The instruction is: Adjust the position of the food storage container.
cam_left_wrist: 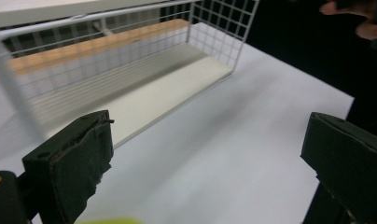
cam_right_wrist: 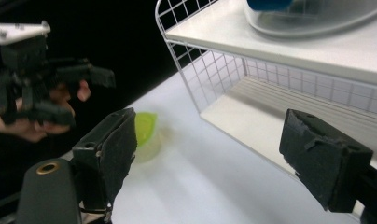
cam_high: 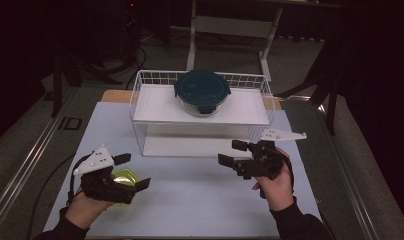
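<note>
Both jaws are spread with nothing gripped: the left gripper (cam_high: 131, 171), lower left, is poised over the small yellow-green plastic bowl (cam_high: 124, 178); the right gripper (cam_high: 233, 152) is held right of centre.

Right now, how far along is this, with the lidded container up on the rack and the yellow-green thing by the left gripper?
Done: the lidded container sits on the wire rack top shelf. In hand: nothing; the right gripper and left gripper are open and empty. Left: the yellow-green item lies on the table beside the left gripper.
</note>
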`<state>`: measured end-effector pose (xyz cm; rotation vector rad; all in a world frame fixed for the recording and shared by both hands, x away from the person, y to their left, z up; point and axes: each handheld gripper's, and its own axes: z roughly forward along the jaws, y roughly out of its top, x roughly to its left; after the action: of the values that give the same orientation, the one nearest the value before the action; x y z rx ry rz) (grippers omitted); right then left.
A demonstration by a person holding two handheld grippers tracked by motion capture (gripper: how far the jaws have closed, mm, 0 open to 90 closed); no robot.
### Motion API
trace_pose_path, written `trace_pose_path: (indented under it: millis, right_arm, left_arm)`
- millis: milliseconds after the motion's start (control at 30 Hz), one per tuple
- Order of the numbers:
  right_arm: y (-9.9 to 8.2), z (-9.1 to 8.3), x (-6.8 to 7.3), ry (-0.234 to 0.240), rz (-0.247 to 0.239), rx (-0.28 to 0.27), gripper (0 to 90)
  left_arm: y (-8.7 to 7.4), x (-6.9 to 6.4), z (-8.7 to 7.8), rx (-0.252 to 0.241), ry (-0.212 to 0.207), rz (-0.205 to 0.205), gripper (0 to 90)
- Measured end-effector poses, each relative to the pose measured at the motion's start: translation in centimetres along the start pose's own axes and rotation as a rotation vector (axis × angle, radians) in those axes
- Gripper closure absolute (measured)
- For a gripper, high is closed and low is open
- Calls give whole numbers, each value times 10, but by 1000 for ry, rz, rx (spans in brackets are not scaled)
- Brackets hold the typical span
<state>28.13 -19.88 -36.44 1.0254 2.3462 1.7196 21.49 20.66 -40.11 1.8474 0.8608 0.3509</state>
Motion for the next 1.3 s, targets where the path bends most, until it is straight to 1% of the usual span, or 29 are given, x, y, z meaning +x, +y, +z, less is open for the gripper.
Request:
trace_pose_path:
  millis: [67, 133, 200, 233, 300, 367, 467, 500, 533, 600, 667, 700, 767, 800, 833, 900, 933, 967, 1033, 1067, 1133, 1167, 1200, 1233, 1267, 1300]
  right_arm:
    - [-8, -4, 1, -17, -25, -6, 183]
    - [-16, -8, 2, -14, -41, -12, 183]
    - [-24, -10, 4, -23, -54, -8, 183]
    - [-24, -10, 4, -23, -54, -8, 183]
    - [-34, -13, 5, -23, -61, -11, 183]
    - [-39, -14, 6, -23, -57, -15, 183]
    - [-47, -17, 6, -28, -54, -13, 184]
    - [-50, -18, 6, -23, -50, -15, 184]
    - [-53, -19, 7, -27, -47, -12, 183]
    - [-57, -20, 7, -37, -52, -15, 184]
    - [-61, -22, 6, -41, -45, -12, 184]
    - [-62, -22, 6, -45, -46, -15, 184]
    - [-65, -23, 4, -48, -38, -10, 185]
    - [-66, -22, 3, -53, -35, -14, 186]
    - [-67, -22, 2, -49, -32, -15, 186]
    - [-69, -22, 2, -49, -32, -15, 186]
    - [-70, -22, 2, -48, -30, -17, 186]
    - [-71, -22, 2, -45, -27, -19, 186]
    - [-72, -21, 1, -48, -28, -18, 186]
    - [-73, -22, 1, -48, -26, -19, 186]
    - [-74, -22, 0, -43, -20, -19, 186]
    - [-75, -22, 0, -46, -19, -19, 186]
    - [-76, -22, -1, -46, -16, -20, 186]
    - [-76, -23, -1, -46, -15, -19, 186]
    - [-76, -23, -2, -48, -13, -21, 186]
    - [-77, -22, -2, -45, -9, -22, 186]
  left_arm:
    - [-4, 4, -6, 1, 22, 13, 30]
    - [-8, 9, -13, 3, 36, 12, 31]
    - [-13, 14, -19, 2, 57, 9, 33]
    - [-13, 14, -19, 2, 57, 9, 44]
    - [-20, 20, -26, 10, 81, 11, 44]
    - [-26, 24, -30, 27, 108, 15, 47]
    - [-33, 30, -37, 42, 117, 13, 62]
    - [-37, 33, -40, 44, 119, 7, 67]
    - [-39, 34, -42, 46, 120, 4, 83]
    - [-47, 40, -48, 45, 121, -14, 118]
    - [-54, 44, -51, 53, 126, -21, 158]
    - [-57, 46, -52, 57, 130, -19, 188]
    - [-64, 51, -54, 69, 142, -28, 259]
    - [-68, 53, -55, 74, 143, -31, 308]
    - [-71, 55, -55, 78, 159, -30, 366]
    - [-76, 59, -56, 89, 169, -30, 454]
    - [-80, 62, -56, 98, 191, -34, 490]
    - [-83, 64, -56, 102, 193, -39, 531]
    - [-88, 69, -57, 117, 212, -47, 588]
    - [-92, 71, -57, 118, 211, -58, 614]
    - [-97, 75, -58, 128, 217, -66, 659]
    - [-101, 77, -57, 137, 208, -73, 685]
    - [-103, 77, -57, 143, 212, -75, 706]
    - [-106, 79, -56, 162, 226, -75, 719]
    - [-109, 80, -54, 186, 224, -86, 753]
    - [-111, 81, -54, 192, 225, -87, 781]
